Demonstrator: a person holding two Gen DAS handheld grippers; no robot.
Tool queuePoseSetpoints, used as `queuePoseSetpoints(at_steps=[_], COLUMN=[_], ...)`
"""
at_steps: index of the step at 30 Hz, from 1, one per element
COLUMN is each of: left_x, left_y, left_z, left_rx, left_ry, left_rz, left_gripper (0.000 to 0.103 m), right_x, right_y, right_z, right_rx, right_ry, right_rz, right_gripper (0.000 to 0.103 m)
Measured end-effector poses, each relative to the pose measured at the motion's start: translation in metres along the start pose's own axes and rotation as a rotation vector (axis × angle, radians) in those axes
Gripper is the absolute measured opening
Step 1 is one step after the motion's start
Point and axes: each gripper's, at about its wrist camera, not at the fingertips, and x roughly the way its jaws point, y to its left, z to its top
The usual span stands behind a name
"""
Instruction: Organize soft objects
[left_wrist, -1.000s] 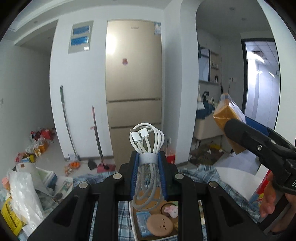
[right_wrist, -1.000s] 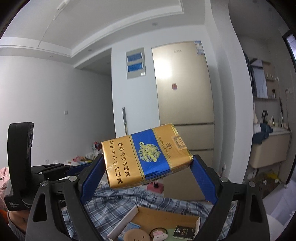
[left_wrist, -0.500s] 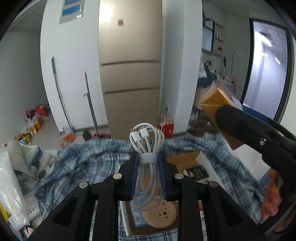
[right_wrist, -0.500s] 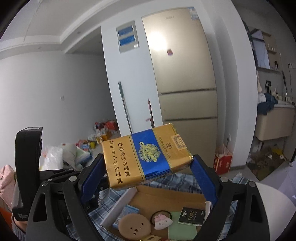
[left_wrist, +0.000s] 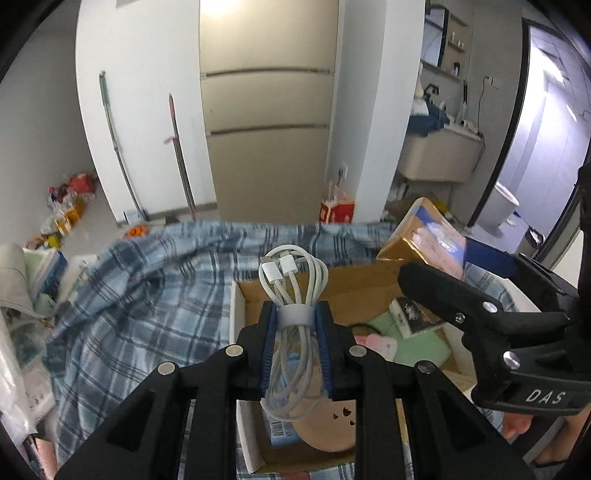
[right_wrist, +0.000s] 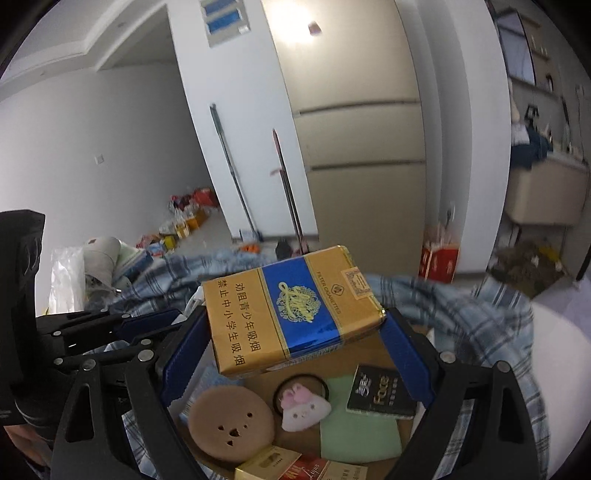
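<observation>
Gripped between the blue pads of the left tool (left_wrist: 297, 332), a coiled white charging cable (left_wrist: 291, 295) bound by a grey strap hangs over the left end of an open cardboard box (left_wrist: 240, 317) sitting on a blue plaid cloth (left_wrist: 147, 295). To its right, the right tool (right_wrist: 295, 339) stands much wider, its jaws pressed to the two ends of a gold-and-blue cigarette pack (right_wrist: 291, 310) held over the same box. Beneath the pack lie a round brown sponge puff (right_wrist: 231, 422), a pink-and-white bunny hair tie (right_wrist: 303, 406), a green cloth (right_wrist: 360, 424) and a black "Face" packet (right_wrist: 382, 393).
</observation>
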Motion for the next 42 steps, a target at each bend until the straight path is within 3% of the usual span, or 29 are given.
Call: queuePoseSetpoints(at_steps=[6, 8, 10, 18, 24, 34, 38, 42], left_x=[0.026, 0.028, 0.029, 0.008, -0.025, -0.12, -0.162, -0.203], left_y=[0.0, -0.002, -0.003, 0.0, 0.007, 0.012, 0.009, 0.006], left_z=[-0.009, -0.011, -0.012, -0.003, 0.008, 0.02, 0.02, 0.018], left_rx=[0.017, 0.028, 0.035, 0.01, -0.04, -0.098, -0.099, -0.096], left_ry=[0.089, 0.102, 0.091, -0.018, -0.102, -0.298, -0.359, -0.456], left_rz=[-0.012, -0.006, -0.012, -0.014, -0.022, -0.069, -0.143, -0.121], left_gripper=[0.023, 0.034, 0.103, 0.103, 0.103, 0.103, 0.103, 0.103], right_x=[0.026, 0.03, 0.032, 0.016, -0.017, -0.104, -0.141, -0.169], right_y=[-0.01, -0.013, -0.013, -0.011, -0.002, 0.039, 0.059, 0.073], right_z=[-0.013, -0.015, -0.016, -0.005, 0.013, 0.042, 0.044, 0.046], right_rx=[0.026, 0.042, 0.049, 0.059, 0.044, -0.055, -0.113, -0.135], right_ry=[0.102, 0.125, 0.141, 0.094, 0.007, -0.212, -0.331, -0.397], right_rz=[-0.006, 0.012, 0.024, 0.019, 0.03, 0.041, 0.022, 0.018], right_gripper=[0.091, 0.094, 0.098, 0.103, 0.103, 0.103, 0.103, 0.103])
